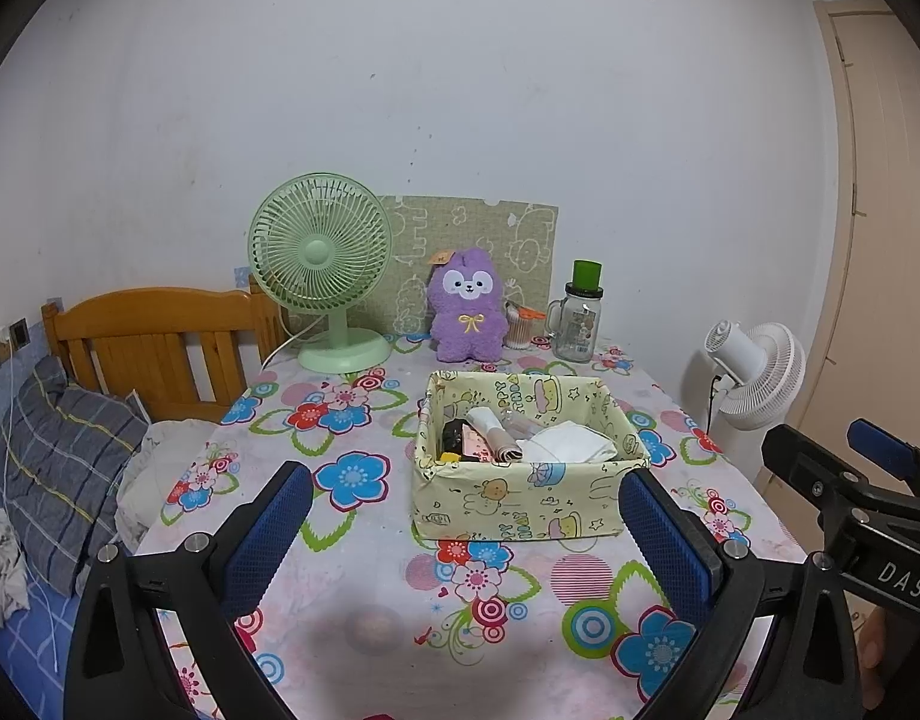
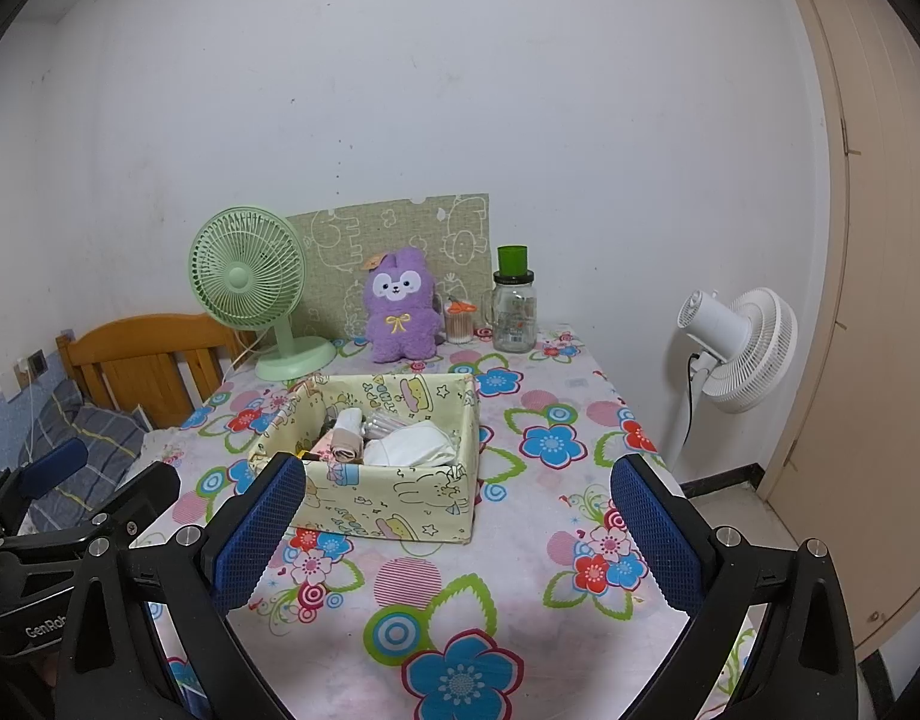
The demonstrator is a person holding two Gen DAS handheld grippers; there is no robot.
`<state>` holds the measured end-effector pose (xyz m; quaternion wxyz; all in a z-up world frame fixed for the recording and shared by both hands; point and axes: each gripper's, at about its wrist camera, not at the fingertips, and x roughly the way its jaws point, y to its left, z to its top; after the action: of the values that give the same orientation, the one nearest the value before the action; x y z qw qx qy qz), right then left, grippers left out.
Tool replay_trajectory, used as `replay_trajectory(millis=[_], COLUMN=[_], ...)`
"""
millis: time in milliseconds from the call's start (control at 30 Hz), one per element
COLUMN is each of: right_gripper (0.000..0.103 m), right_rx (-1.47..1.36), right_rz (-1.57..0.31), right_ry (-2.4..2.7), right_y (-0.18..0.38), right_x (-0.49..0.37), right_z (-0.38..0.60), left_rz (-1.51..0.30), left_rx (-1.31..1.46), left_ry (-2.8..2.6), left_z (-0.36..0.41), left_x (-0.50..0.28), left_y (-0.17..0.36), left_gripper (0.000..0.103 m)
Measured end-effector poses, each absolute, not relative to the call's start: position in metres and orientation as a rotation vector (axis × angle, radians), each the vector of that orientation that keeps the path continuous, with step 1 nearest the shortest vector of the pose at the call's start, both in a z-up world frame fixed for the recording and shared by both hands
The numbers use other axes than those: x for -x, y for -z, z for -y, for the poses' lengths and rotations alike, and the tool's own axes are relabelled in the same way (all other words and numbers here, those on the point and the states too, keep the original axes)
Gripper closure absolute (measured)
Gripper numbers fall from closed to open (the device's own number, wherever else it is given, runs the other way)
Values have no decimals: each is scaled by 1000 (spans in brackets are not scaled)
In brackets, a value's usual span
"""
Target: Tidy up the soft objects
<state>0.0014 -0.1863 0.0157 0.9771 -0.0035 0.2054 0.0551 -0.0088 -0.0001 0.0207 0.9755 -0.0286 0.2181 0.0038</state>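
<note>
Already, rolled cloths [image 1: 496, 433] lay in the box [image 1: 520, 501] ahead of both wide-open, empty grippers [image 1: 466, 534] [image 2: 460, 528]; plush [image 1: 467, 303] stood beyond.

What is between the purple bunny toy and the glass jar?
A small container of cotton swabs with an orange lid stands between the purple bunny toy and the glass jar, clearest in the right wrist view.

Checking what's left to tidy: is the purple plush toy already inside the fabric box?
No, the purple plush toy stands on the table behind the fabric box, against the wall.
</note>
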Motion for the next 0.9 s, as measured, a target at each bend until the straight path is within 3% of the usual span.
replay_trajectory(millis=[900], right_gripper=[0], right_rx=[-1], right_rz=[-412], right_ry=[-118], right_y=[-17], right_x=[1], right_z=[184], left_rz=[-439], left_rx=[64], left_ry=[-16], left_z=[-2], left_x=[9], left_y=[-20], left_gripper=[0])
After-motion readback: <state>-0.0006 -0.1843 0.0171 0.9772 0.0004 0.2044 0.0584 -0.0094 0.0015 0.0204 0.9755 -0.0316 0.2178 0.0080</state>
